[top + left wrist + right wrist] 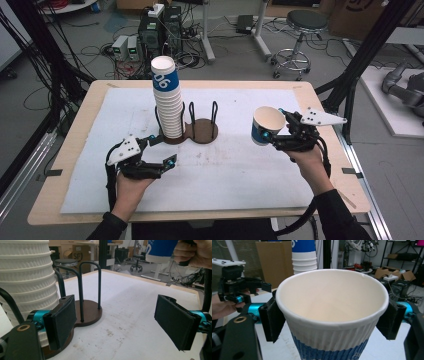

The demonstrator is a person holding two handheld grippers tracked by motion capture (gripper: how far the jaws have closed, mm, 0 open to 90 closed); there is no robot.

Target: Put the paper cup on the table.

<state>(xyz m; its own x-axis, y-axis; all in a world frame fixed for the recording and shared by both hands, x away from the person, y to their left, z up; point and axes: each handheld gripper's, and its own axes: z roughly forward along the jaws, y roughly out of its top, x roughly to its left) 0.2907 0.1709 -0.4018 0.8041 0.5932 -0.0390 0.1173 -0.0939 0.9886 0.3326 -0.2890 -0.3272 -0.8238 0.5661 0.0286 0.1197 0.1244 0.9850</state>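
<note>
Pads of my right hand-held gripper [276,131] clamp a cup [267,124] above the worktop [240,170]. My left hand-held gripper [161,149] gapes wide, empty, beside the stack [167,100].

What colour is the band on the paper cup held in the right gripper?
Blue, on a white ribbed paper cup with a cream inside. It shows best in the right gripper view.

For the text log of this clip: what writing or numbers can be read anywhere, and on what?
"06" or "90": large white digits, turned sideways, on the blue band of the top cup of the cup stack.
"SF", partly cut off: dark print on a cardboard box behind the table, in the left gripper view.
Held cup: white marks on its blue band, too cut off to read.
Nothing else is legible.
</note>
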